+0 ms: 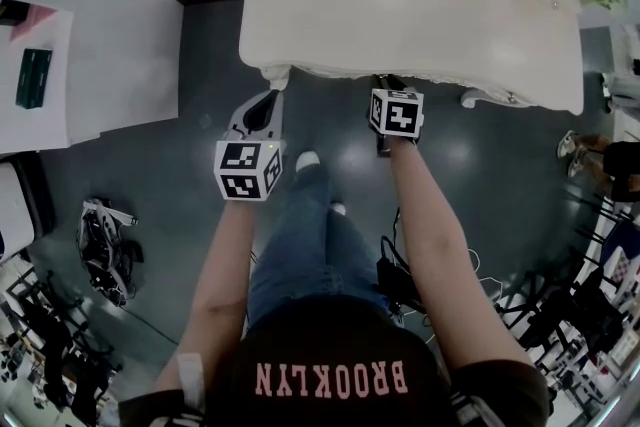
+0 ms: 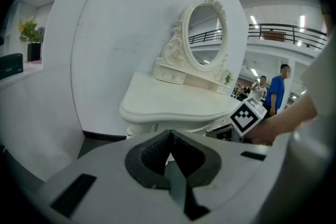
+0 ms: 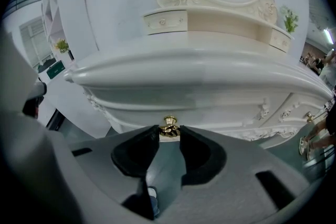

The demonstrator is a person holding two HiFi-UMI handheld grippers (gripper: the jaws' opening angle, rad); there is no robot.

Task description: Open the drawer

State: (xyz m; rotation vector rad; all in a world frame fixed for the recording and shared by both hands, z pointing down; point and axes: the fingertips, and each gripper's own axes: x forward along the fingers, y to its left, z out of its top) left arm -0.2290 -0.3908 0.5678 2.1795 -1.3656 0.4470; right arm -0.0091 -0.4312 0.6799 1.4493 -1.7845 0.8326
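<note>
The right forearm [image 1: 435,245] stretches straight out, with the right claw [image 3: 169,134] tipped down under the near edge of the cream, carved surface [image 1: 420,5]. The drawer [image 3: 226,113] is shut. Its round gold knob [image 3: 169,123] sits between the dark pads [image 3: 195,150], which grip its sides. The left claw [image 2: 169,140], jaws together and empty, hangs to the left, short of the surface.
</note>
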